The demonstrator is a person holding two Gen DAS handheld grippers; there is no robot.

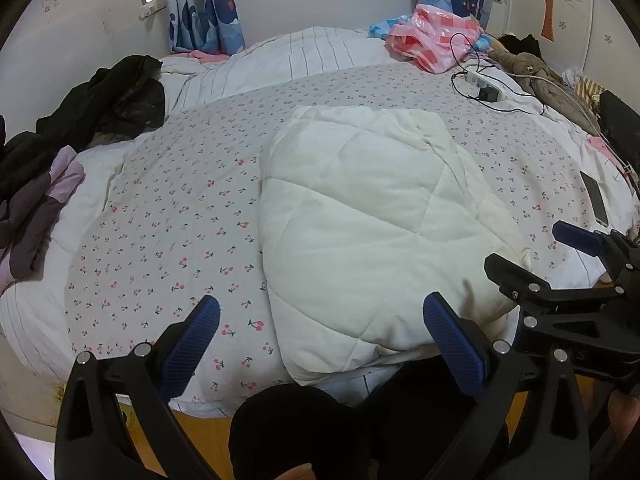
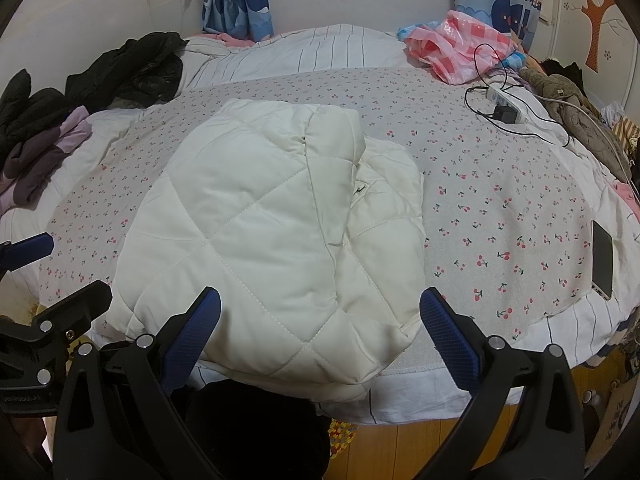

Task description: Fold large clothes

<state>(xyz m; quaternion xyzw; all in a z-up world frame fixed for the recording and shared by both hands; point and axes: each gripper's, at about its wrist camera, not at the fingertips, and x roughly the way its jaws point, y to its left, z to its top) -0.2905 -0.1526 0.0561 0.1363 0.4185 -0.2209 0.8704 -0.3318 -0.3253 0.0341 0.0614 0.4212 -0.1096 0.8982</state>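
Observation:
A cream quilted padded coat (image 1: 372,232) (image 2: 276,236) lies folded in a compact bundle on the cherry-print sheet (image 1: 168,216) (image 2: 492,208), near the bed's front edge. My left gripper (image 1: 320,340) hovers open in front of the coat's near-left corner, holding nothing. My right gripper (image 2: 320,336) is open too, just short of the coat's near edge, and empty. Seen from the left wrist, the right gripper (image 1: 576,248) shows at the far right beside the coat. From the right wrist, the left gripper (image 2: 52,280) shows at the far left.
Black and purple clothes (image 1: 72,128) (image 2: 80,92) are piled at the left. A pink checked bag (image 1: 432,36) (image 2: 460,48), a power strip with cables (image 1: 484,84) (image 2: 508,104) and brown garments (image 2: 576,120) lie at the back right. A phone (image 1: 594,200) (image 2: 602,260) rests near the right edge. A person's dark-clothed legs (image 1: 300,428) stand before the bed.

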